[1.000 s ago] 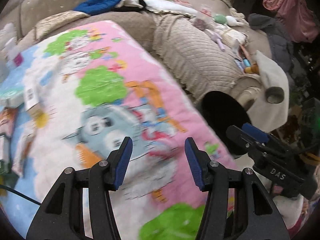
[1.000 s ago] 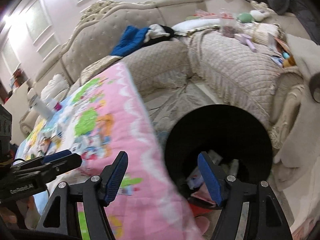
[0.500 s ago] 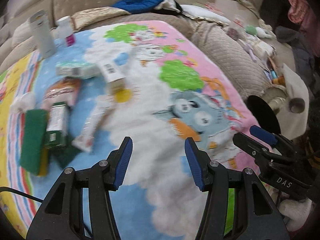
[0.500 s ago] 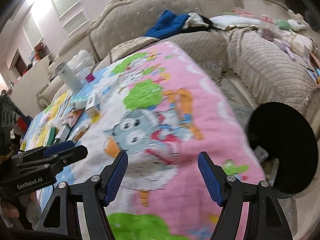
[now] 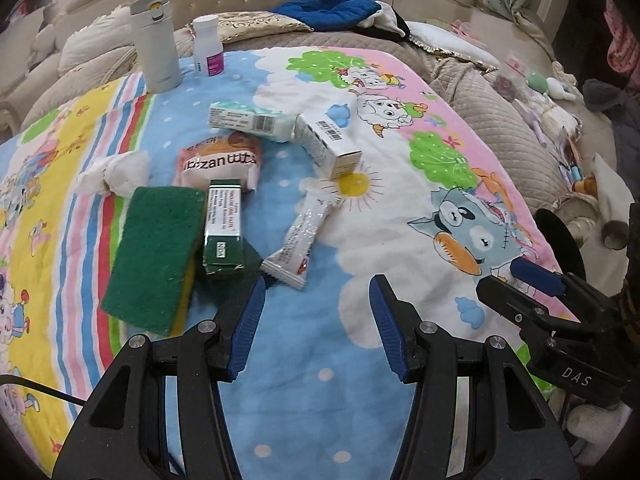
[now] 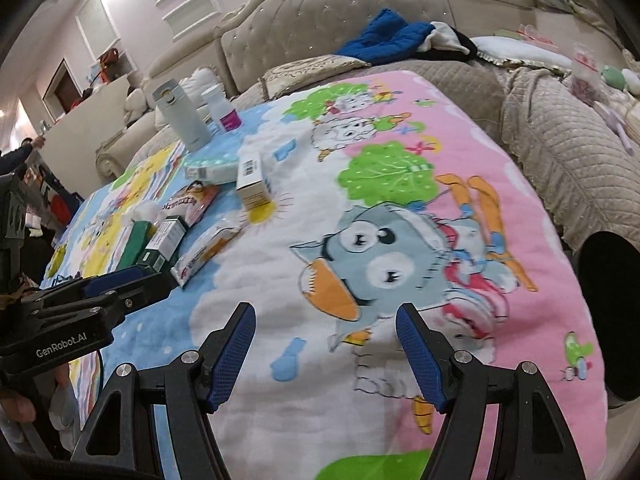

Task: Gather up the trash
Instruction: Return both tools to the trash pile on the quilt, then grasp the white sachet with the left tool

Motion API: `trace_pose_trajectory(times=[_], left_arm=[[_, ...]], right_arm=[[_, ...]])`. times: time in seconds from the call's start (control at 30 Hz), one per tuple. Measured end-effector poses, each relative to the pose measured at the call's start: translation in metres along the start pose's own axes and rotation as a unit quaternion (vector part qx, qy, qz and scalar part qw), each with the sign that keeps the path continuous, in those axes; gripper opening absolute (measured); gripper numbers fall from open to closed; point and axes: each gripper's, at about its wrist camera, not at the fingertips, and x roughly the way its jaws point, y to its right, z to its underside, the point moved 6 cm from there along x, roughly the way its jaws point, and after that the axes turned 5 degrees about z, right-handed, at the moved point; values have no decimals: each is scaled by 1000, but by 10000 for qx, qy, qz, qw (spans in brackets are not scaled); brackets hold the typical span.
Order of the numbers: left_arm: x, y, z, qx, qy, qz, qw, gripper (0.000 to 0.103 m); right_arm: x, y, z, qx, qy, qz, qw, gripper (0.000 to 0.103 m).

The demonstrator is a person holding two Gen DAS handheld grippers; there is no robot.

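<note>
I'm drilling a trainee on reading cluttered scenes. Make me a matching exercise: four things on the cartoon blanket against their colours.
Things:
1. scouring sponge
2. snack packet
3. thermos flask
4. crumpled tissue

Colours:
A. white
B. green on yellow
C. pale grey
D. pink and orange

Pairs: 1-B, 2-D, 3-C, 4-A

Before me on the cartoon blanket (image 5: pixel 400 184): a clear torn wrapper (image 5: pixel 301 236) lying flat, a dark green carton (image 5: pixel 223 228) propped on a sponge (image 5: pixel 156 248), a crumpled tissue (image 5: pixel 114 172).
</note>
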Motion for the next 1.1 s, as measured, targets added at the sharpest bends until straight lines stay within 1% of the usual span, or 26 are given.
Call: trace_pose_trajectory(times=[0.53, 1.1], left_arm=[[1, -15, 4, -146, -64, 5, 9999, 53], [16, -30, 4, -245, -227, -96, 9994, 53]], right_arm=[[3, -9, 0, -40, -46, -26, 10000, 71], [13, -15, -4, -45, -97, -121, 9999, 72]])
